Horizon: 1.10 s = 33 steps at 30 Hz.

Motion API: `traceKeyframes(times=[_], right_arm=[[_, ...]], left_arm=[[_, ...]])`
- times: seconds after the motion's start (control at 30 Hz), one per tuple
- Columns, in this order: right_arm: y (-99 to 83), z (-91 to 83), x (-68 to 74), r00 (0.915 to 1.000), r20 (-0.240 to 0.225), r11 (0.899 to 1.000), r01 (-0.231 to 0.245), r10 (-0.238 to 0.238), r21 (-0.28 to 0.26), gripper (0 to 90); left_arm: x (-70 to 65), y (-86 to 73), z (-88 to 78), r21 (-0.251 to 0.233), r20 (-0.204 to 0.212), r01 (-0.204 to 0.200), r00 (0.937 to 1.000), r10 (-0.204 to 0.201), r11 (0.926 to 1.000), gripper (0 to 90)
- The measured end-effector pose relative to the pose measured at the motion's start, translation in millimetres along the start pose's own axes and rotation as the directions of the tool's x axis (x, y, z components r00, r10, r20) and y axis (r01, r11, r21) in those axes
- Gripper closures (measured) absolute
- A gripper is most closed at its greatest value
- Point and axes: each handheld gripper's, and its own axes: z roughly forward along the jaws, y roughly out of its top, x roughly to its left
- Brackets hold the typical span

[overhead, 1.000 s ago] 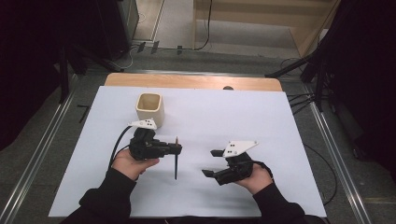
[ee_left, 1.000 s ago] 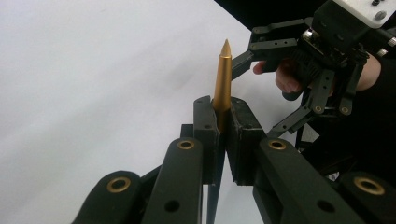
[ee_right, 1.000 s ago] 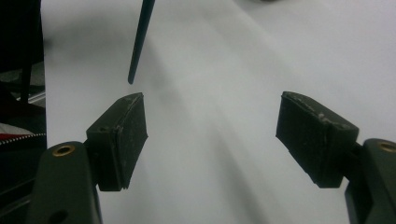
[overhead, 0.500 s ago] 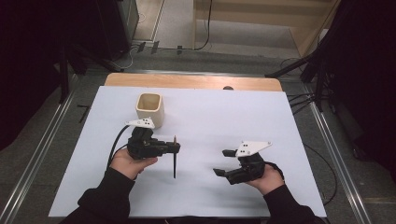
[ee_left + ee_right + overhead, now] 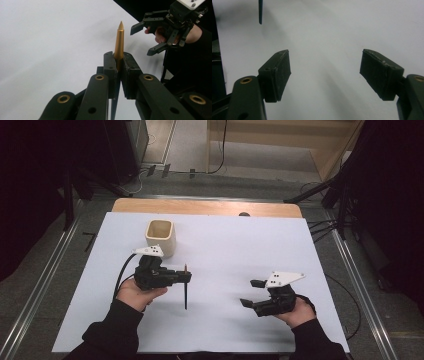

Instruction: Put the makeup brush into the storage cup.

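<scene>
Between left gripper (image 5: 187, 276) pads: pen (image 5: 119, 40) pinched upright, likely for dropping into cup (image 5: 160, 237) just behind. Right gripper (image 5: 251, 293) spread, empty, well aside.

Black sleeves, black brass-riveted jaws

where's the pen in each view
High view: the pen hangs left of centre, clamped in the left gripper.
Left gripper view: its gold tip rises at centre, between the shut jaws.
Right gripper view: its dark end sits top left.
Shared landmark: the white table cover.
</scene>
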Motion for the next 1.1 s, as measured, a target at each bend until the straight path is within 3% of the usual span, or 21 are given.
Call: traceKeyframes(times=[0.3, 0.57, 0.77, 1.1], right_arm=[[-13.7, -11.9, -3.7, 0.9996, 0.023, 1.000, -0.014, 0.014, 0.008, 26.1], [-22.2, -25.4, -2.9, 0.9988, 0.028, 0.999, -0.040, 0.041, -0.021, 26.9], [-25.2, -24.6, -5.0, 0.9970, 0.034, 0.998, -0.069, 0.070, -0.010, 26.8], [-25.0, -24.1, -6.3, 0.9952, 0.040, 0.996, -0.089, 0.090, -0.018, 26.8]], left_arm=[[1.5, 1.8, -5.2, -0.010, -0.011, 0.001, 0.9999, -0.001, 0.9999, 83.7], [4.9, 3.5, -8.9, -0.023, -0.035, 0.021, 0.9992, -0.022, 0.9995, 83.6], [6.3, 8.2, -7.4, -0.027, -0.018, 0.029, 0.9994, -0.029, 0.9992, 83.6], [11.1, 18.6, -10.9, -0.025, -0.049, 0.022, 0.9985, -0.023, 0.9994, 83.6]])
